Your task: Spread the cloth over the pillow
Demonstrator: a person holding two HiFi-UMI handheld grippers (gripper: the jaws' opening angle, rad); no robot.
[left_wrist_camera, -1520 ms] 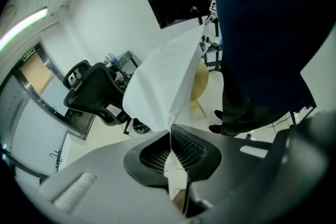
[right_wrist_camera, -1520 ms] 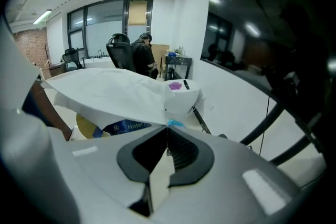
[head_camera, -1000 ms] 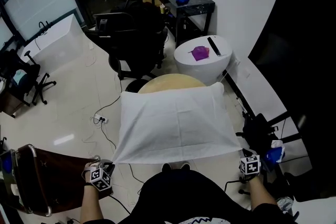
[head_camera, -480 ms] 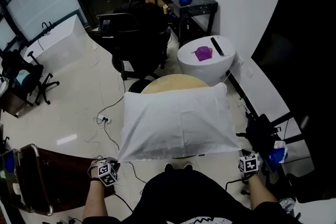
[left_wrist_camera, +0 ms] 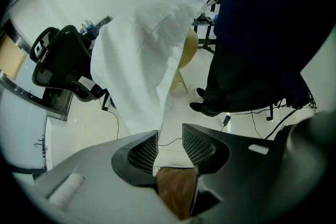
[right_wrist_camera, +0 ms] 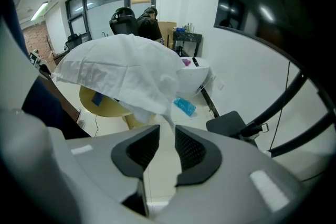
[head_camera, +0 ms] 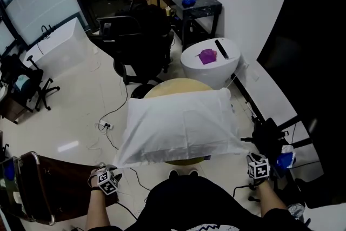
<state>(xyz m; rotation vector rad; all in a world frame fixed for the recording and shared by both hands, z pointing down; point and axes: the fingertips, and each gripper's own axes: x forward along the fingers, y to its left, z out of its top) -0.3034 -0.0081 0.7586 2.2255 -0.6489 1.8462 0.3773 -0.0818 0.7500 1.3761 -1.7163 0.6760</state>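
Head view: the cloth (head_camera: 181,127) is draped across the table (head_camera: 162,87), long axis left to right, near corners drawn toward the left gripper (head_camera: 113,170) and right gripper (head_camera: 250,156).

Left gripper view: the jaws have just been opened and are spread; a cloth corner is hung between them, unpinched.

Right gripper view: likewise. Beneath the cloth, possibly the pillow (right_wrist_camera: 137,112) is seen.

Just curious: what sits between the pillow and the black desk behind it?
A white round stand bearing a purple thing, seen in the head view.
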